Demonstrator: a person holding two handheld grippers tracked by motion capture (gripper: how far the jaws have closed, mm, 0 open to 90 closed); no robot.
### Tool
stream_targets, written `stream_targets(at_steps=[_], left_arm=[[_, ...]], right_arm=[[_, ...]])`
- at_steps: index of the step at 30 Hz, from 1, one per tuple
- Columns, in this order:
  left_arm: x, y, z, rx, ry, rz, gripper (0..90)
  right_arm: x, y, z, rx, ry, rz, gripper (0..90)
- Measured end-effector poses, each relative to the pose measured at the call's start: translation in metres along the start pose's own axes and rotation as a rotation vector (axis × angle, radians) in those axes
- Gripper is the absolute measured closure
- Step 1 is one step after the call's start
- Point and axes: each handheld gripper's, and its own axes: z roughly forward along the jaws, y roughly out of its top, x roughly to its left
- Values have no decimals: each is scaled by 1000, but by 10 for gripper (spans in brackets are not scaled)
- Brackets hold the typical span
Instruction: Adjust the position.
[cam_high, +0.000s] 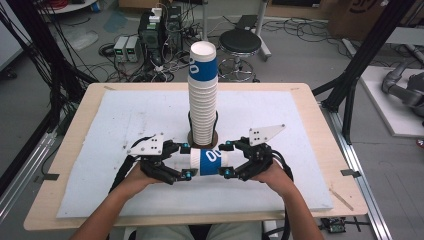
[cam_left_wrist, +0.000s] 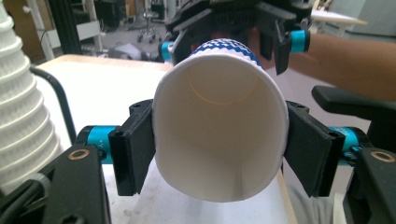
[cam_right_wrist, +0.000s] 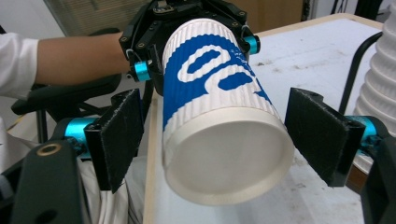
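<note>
High view: from above the near table edge, facing forward and down. Gripper views: close, facing each other along a lying white-and-blue paper cup (cam_left_wrist: 219, 135) (cam_right_wrist: 219, 121) (cam_high: 210, 161), all shared, plus the tall white cup stack (cam_high: 203, 100).

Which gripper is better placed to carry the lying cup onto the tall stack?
Left, probably. The left gripper is shut on the cup at its open rim, squeezing it oval. The right gripper has open jaws beside the cup's base. The stack stands just behind.
</note>
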Motion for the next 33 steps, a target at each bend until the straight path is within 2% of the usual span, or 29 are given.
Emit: stream_targets(at_steps=[3, 7, 13, 19, 26, 33], left_arm=[[0, 5, -2, 47, 13, 17, 308], [0, 15, -3, 109, 23, 38, 308], [1, 29, -3, 217, 35, 70, 307], [4, 39, 0, 297, 41, 75, 307], [4, 44, 4, 357, 39, 81, 307], [3, 45, 8, 396, 46, 82, 306]], right_arm=[[1, 4, -3, 24, -34, -16, 206], [6, 16, -4, 84, -91, -66, 206], [12, 36, 0, 213, -149, -169, 206], [17, 54, 13, 324, -169, -253, 206], [19, 63, 31, 446, -188, -322, 206], [20, 65, 46, 526, -178, -331, 206]])
